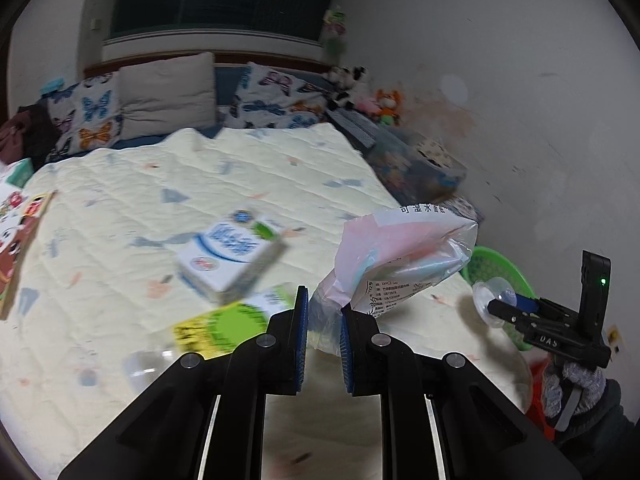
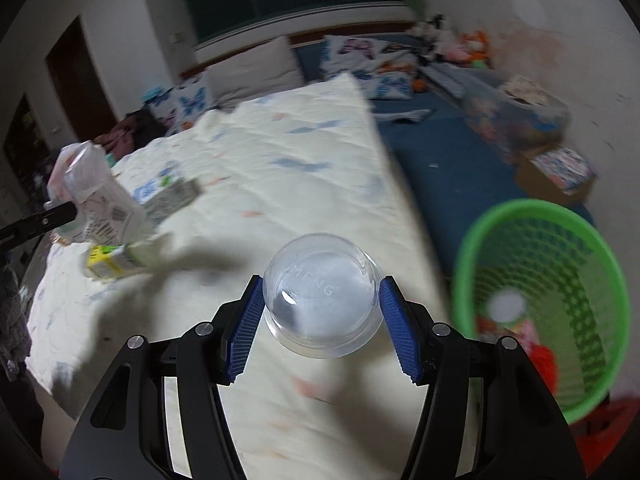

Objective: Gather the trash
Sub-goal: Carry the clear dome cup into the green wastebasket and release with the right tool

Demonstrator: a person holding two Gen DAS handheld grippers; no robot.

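Observation:
My left gripper (image 1: pixel 323 320) is shut on a crumpled plastic tissue wrapper (image 1: pixel 400 256), pink and white with printed text, held above the bed. The same wrapper (image 2: pixel 92 196) shows at the left of the right wrist view. My right gripper (image 2: pixel 320 300) is shut on a clear plastic cup (image 2: pixel 320 292), its blue pads pressed on both sides. In the left wrist view that cup (image 1: pixel 490 296) hangs in front of the green mesh bin (image 1: pixel 508 268). The bin (image 2: pixel 540 296) stands beside the bed, with some trash in its bottom.
On the cream quilt (image 1: pixel 120 208) lie a white and blue carton (image 1: pixel 232 256), a clear bottle with a green and yellow label (image 1: pixel 224 326) and a book (image 1: pixel 20 224) at the left edge. Pillows (image 1: pixel 168 92), soft toys (image 1: pixel 360 88) and boxes (image 2: pixel 556 172) line the wall.

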